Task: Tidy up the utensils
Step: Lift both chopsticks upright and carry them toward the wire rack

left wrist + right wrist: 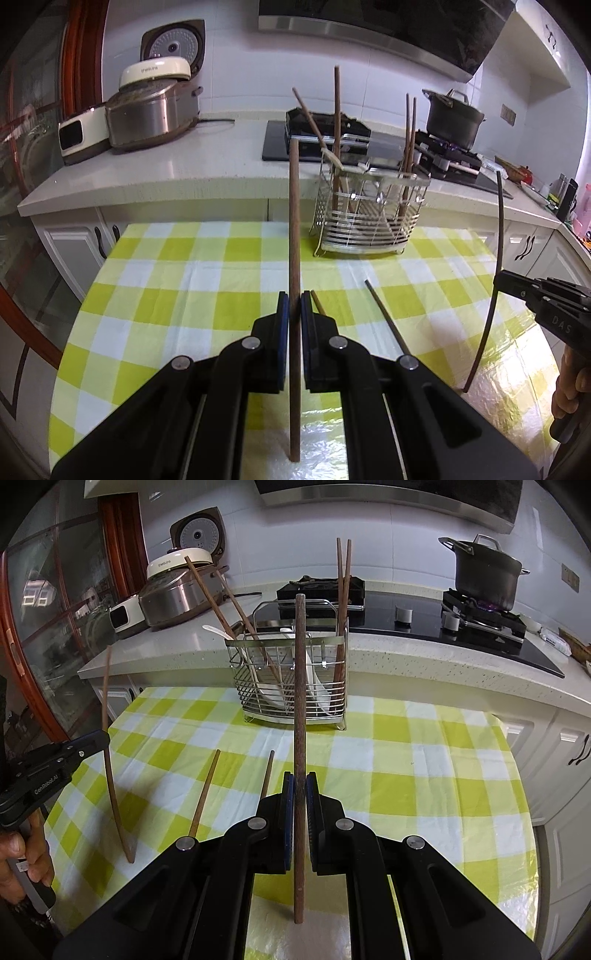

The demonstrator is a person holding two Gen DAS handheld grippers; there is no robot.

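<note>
My left gripper [294, 304] is shut on a brown wooden chopstick [293, 221], held upright above the checked tablecloth. My right gripper [300, 784] is shut on a second chopstick [300, 686], also upright. Each gripper shows in the other's view: the right gripper [499, 283] at the right edge, the left gripper [105, 740] at the left edge. Beyond both stands a wire utensil basket [369, 225] [291, 686] with several chopsticks and white spoons [321, 694] in it. Two more chopsticks [205, 794] [266, 775] lie flat on the cloth between the grippers.
The green-and-white tablecloth [424, 768] covers a round table whose edge curves close on both sides. Behind it runs a white counter [166, 166] with a rice cooker [151, 110], a black hob and a dark pot [484, 576] over a lit burner. Cabinets stand below.
</note>
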